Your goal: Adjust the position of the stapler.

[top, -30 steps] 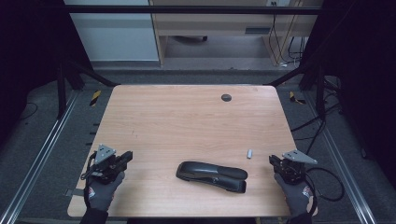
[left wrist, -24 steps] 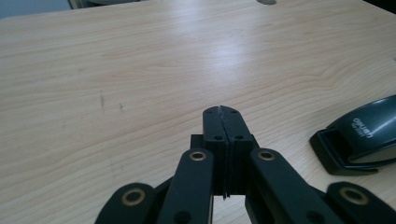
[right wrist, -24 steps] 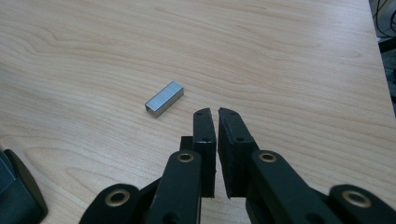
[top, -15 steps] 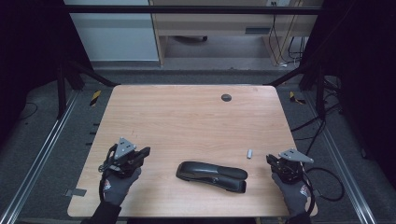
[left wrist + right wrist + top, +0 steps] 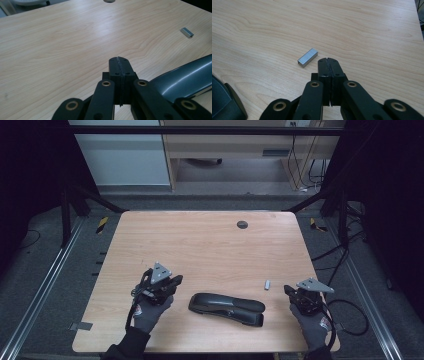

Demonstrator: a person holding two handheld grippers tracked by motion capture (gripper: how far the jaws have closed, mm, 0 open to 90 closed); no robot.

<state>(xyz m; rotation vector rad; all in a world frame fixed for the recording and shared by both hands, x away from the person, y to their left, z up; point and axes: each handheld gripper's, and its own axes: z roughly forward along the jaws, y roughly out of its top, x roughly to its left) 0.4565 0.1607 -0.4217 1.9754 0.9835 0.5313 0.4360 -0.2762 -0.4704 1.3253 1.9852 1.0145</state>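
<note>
— Two grippers sit low on the table (image 5: pixel 210 240), right?

— Yes. The stapler (image 5: pixel 227 309) lies near the front edge. The left gripper (image 5: pixel 176 281) is just left of the stapler, pinched tight with nothing inside. The right gripper (image 5: pixel 289 291) is right of the stapler. Its jaws have just been closing, and now they are squeezed together on nothing.

— Where is the little block of staples (image 5: pixel 307 57)?

— Just past the stapler's right end, close to the right gripper's tips but not touching.

— Farther back?

— One round hole (image 5: pixel 242 224) sits far behind the stapler.

black stapler (image 5: pixel 227 306); silver staples (image 5: pixel 267 284)
</note>
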